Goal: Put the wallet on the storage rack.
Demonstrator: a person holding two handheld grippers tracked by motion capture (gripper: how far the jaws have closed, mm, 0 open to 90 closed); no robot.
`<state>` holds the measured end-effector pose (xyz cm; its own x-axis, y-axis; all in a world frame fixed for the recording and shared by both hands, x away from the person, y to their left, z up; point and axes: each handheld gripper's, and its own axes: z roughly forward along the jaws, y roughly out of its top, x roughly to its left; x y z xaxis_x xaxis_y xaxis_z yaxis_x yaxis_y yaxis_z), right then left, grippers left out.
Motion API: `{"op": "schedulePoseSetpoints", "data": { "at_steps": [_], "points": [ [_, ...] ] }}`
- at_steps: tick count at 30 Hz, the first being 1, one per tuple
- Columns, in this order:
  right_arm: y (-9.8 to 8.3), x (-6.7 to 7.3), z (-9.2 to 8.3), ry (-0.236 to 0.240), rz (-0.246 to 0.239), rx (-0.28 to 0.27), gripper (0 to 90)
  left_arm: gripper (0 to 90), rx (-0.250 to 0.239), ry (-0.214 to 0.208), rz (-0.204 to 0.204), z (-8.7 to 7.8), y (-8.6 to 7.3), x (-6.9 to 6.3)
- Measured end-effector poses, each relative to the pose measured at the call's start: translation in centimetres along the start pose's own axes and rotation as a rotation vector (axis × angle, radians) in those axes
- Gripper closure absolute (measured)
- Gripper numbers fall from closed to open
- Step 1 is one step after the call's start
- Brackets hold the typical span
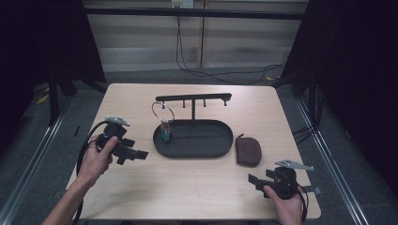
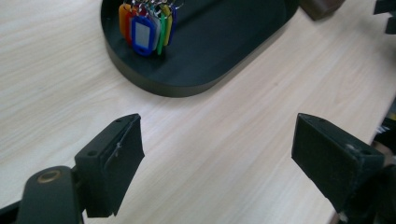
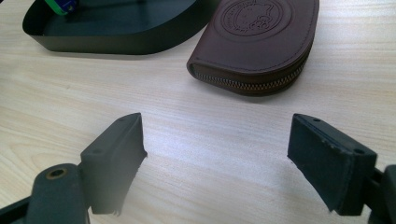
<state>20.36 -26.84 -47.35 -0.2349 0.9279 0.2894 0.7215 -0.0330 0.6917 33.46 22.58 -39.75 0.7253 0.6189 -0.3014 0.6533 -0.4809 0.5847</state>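
Note:
A black oval tray [image 1: 220, 150] sits mid-table, with a T-shaped hook stand [image 1: 193, 97] rising from its back. A wire ring [image 1: 162, 111] seems to hang from the stand's left hook, and its bunch of coloured key tags [image 1: 166, 135] reaches down into the tray's left end. In the left gripper view the tags [image 2: 144, 28] stand inside the tray [image 2: 187, 86]. My left gripper [image 1: 138, 154] is left of the tray, open and empty [image 2: 217, 135]. A brown zip pouch [image 1: 248, 151] lies right of the tray. My right gripper [image 1: 253, 180] hovers in front of the pouch [image 3: 261, 37], open [image 3: 217, 135].
The light wooden table [image 1: 197, 187] has bare wood between the two grippers and in front of the tray. Cables trail across the floor [image 1: 211, 75] behind the table. Dark curtains flank both sides. In the right gripper view the tray's wall [image 3: 116, 44] is at the upper left.

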Motion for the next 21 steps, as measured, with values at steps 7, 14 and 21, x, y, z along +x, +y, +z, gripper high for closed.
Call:
{"op": "schedulePoseSetpoints", "data": {
  "at_steps": [7, 14, 21],
  "points": [
    [0.0, -0.1, 0.0, 0.001, 0.002, 0.002, 18.6, 16.5, -0.002, 0.020, -0.022, 0.4, -3.1, 0.5],
    [0.1, -0.1, 0.0, 0.005, 0.006, 0.003, 19.1, 16.5, -0.027, 0.026, -0.013, 0.6, -5.6, 0.1],
    [0.1, -0.2, 0.0, 0.010, 0.015, 0.006, 19.1, 16.5, -0.041, 0.039, -0.019, 1.2, -8.3, -0.9]
  ]
}}
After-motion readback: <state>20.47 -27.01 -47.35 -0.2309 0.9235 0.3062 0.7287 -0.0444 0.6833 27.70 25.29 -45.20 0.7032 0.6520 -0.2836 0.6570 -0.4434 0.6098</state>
